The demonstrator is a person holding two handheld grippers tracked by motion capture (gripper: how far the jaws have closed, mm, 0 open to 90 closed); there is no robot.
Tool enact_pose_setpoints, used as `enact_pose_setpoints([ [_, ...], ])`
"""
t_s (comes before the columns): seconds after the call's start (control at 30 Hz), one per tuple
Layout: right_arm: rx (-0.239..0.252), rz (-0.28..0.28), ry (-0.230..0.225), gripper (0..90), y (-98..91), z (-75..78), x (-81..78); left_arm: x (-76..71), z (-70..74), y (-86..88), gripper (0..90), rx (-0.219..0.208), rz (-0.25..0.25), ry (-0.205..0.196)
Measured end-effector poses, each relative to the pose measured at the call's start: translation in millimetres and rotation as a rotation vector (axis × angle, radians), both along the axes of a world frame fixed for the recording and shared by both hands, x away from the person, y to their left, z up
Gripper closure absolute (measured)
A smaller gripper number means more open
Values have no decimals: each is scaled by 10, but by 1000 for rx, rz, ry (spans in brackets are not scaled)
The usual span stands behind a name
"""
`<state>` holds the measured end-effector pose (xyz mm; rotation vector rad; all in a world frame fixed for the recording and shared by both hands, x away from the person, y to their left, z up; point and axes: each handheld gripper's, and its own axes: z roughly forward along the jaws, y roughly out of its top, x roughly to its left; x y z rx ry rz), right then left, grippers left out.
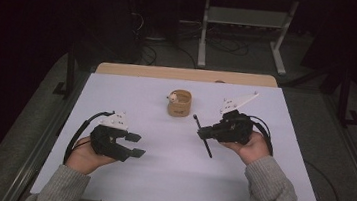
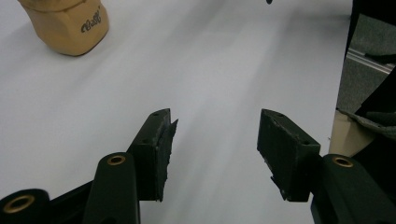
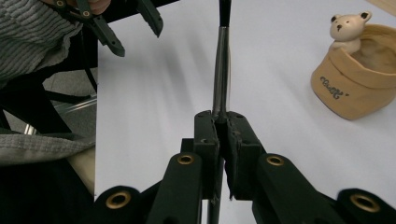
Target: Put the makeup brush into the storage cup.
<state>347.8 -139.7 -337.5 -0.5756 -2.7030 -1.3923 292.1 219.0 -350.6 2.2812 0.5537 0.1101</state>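
Pen (image 3: 220, 70) clenched in right gripper (image 1: 202, 131) jaws; left gripper (image 1: 134, 145) released above white table (image 1: 168, 180).

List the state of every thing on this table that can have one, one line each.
Left gripper: open, nothing between its jaws, hovering over bare table.
Right gripper: shut on the pen.
Pen: clamped partway along, sticking out both sides of the jaws.
Tan holder: upright, open top, apart from both grippers.
Bear figure: at the holder's rim, upright.
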Motion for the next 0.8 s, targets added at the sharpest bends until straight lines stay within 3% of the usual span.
enact_pose_setpoints([
  [0.8, 12, -47, -10, 831, -117, 147, 142, -116, -227, 129, 388, -23, 40, 1],
])
